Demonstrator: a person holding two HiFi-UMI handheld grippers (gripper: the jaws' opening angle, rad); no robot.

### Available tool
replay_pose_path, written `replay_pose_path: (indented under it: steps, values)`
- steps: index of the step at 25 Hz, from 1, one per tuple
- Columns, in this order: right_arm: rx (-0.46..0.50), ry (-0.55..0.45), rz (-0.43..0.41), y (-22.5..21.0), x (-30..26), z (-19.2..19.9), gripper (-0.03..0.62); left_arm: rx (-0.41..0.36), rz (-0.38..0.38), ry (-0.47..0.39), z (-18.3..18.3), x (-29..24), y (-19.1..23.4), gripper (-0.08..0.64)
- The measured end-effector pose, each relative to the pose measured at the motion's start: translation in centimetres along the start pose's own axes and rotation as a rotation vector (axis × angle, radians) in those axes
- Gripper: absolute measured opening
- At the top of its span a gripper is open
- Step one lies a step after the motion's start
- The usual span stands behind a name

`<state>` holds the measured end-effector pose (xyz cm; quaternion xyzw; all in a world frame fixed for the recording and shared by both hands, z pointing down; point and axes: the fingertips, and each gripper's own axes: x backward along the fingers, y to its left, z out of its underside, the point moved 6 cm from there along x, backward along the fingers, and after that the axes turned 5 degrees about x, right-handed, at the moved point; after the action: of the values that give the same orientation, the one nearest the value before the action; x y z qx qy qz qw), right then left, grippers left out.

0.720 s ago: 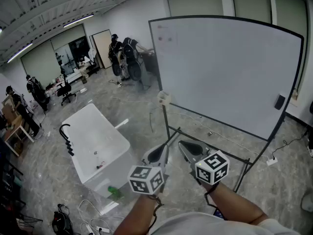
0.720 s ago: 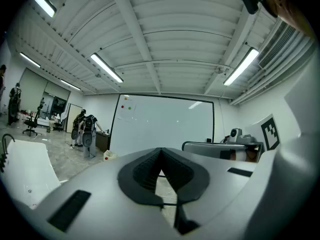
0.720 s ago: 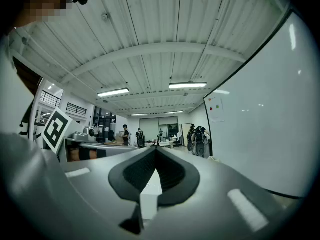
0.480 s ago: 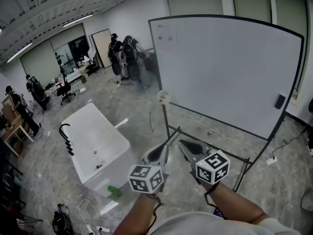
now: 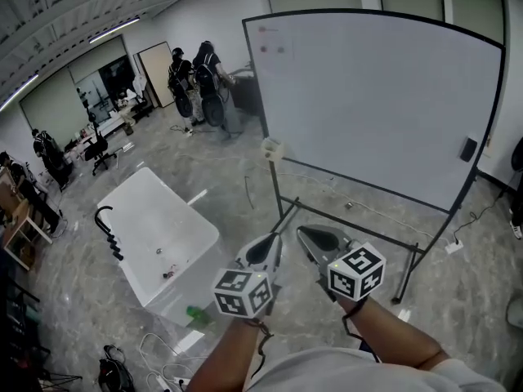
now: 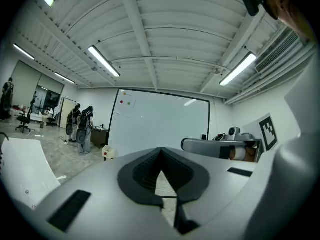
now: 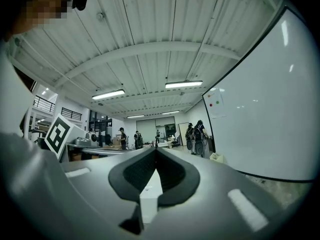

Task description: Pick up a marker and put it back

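Both grippers are held side by side low in the head view, in front of a whiteboard (image 5: 376, 104) on a wheeled stand. My left gripper (image 5: 272, 242) is shut with nothing between its jaws, as the left gripper view (image 6: 160, 151) also shows. My right gripper (image 5: 304, 233) is shut and empty too, its closed jaws (image 7: 156, 151) pointing past the board's left edge. I cannot make out a marker in any view. A black eraser (image 5: 467, 171) sticks to the board's right side and a small white box (image 5: 272, 149) hangs at its lower left corner.
A white table (image 5: 155, 235) with a black hose on it stands to the left, with a green object (image 5: 196, 314) near its corner. Cables lie on the floor at lower left. People stand at the back left (image 5: 196, 80). The board's stand legs (image 5: 409, 276) spread just ahead.
The head view has shifted a little, so the whiteboard sits slightly higher and further left in frame. Both grippers stay shut and almost where they were.
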<state>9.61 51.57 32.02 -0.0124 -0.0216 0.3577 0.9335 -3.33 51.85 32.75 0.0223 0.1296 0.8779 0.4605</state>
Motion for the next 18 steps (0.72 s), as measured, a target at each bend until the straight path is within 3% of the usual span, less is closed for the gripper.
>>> replay_pose_path:
  steps: [9, 14, 18]
  values:
    - [-0.017, 0.006, 0.05, 2.8, -4.7, 1.3, 0.002, -0.007, 0.016, 0.027, -0.6, 1.8, 6.1, 0.002]
    - [-0.006, 0.031, 0.073, 0.1, -6.5, 2.4, 0.002, 0.018, 0.027, 0.042, 0.3, -0.7, 8.0, 0.002]
    - [-0.002, 0.034, 0.072, -5.0, -9.5, 3.6, 0.002, 0.028, 0.008, 0.045, 0.7, -5.8, 10.8, 0.002]
